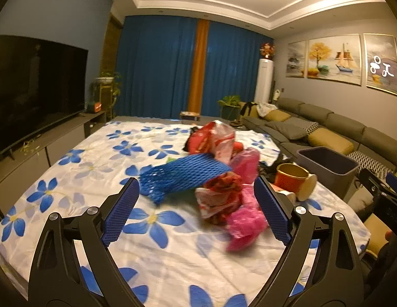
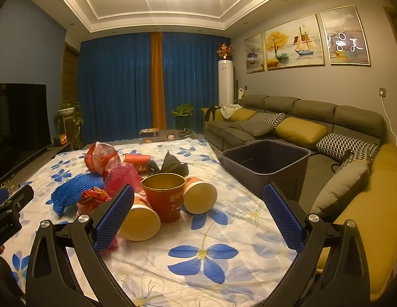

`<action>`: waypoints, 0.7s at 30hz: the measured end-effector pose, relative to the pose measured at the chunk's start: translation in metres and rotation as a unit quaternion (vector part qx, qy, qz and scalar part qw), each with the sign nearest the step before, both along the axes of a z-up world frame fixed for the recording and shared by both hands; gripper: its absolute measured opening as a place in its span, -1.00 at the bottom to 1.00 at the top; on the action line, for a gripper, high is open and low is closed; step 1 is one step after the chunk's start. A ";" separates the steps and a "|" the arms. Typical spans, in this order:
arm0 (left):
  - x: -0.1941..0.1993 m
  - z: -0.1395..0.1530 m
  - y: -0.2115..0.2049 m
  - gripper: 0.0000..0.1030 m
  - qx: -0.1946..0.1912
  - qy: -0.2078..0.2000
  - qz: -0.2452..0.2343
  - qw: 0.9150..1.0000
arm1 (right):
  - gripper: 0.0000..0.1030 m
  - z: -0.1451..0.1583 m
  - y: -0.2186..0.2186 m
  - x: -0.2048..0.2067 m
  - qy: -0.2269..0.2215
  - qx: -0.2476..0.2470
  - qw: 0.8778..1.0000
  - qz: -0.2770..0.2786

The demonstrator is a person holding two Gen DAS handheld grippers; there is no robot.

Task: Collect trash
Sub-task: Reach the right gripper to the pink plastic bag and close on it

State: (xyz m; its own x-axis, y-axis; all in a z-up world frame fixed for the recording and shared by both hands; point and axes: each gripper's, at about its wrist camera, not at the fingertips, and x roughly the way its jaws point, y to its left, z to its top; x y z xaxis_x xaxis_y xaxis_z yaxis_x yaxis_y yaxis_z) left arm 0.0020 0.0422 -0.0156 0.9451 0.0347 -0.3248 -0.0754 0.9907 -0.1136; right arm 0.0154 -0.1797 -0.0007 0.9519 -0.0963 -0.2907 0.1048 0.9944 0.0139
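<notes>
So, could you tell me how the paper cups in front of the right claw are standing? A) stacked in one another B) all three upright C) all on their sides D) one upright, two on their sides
D: the red cup stands upright, open end up, while the two cups flanking it lie on their sides on the floral cloth.

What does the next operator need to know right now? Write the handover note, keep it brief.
Left gripper: open, empty, facing the pink bag and blue foam net.
Right gripper: open, empty, facing the upright red cup between two tipped cups.
All trash sits on the flowered cloth.
Grey bin stands past the cloth's right edge; nothing visible inside.
Done: nothing.
Left: everything.
</notes>
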 end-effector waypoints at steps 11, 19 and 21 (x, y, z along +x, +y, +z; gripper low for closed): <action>-0.001 -0.006 0.034 0.72 -0.014 -0.008 0.041 0.999 | 0.77 -0.029 0.044 0.015 0.025 0.007 0.997 0.075; -0.002 -0.011 0.057 0.72 -0.016 -0.003 0.058 0.998 | 0.29 -0.061 0.096 0.038 0.085 0.005 0.984 0.158; -0.001 -0.012 0.062 0.72 -0.019 -0.002 0.060 0.998 | 0.22 -0.065 0.104 0.041 0.094 0.003 0.982 0.165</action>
